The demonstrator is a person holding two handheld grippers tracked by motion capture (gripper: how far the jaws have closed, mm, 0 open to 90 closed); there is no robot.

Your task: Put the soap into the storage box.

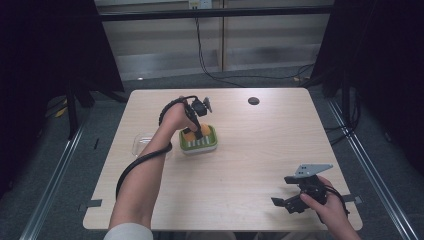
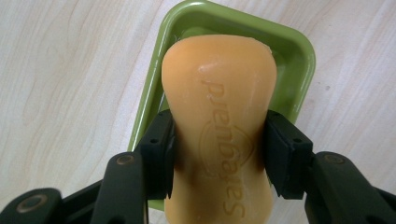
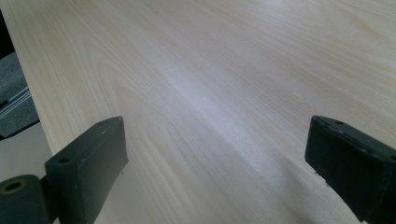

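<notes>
Orange soap bar (image 2: 219, 126): waisted shape, embossed lettering on its upper face. I have it pinched at the waist between my left gripper (image 2: 217, 154) jaws, its far end reaching out over the dish.

Green soap dish (image 2: 299, 56): rounded rectangle, white slatted insert seen from the high view, directly beneath those jaws; well apart from my right gripper (image 1: 287, 200).

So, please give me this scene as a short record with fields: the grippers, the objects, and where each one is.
left gripper: shut on soap, above the dish
soap: orange bar, letters pressed into it, gripped at its narrow waist
dish: green, white slatted insert, near the table's middle
right gripper: open, holds nothing, near the table's front right
clear tray: on the table, left of the dish
black disc: at the far edge of the table
table: light wood
</notes>
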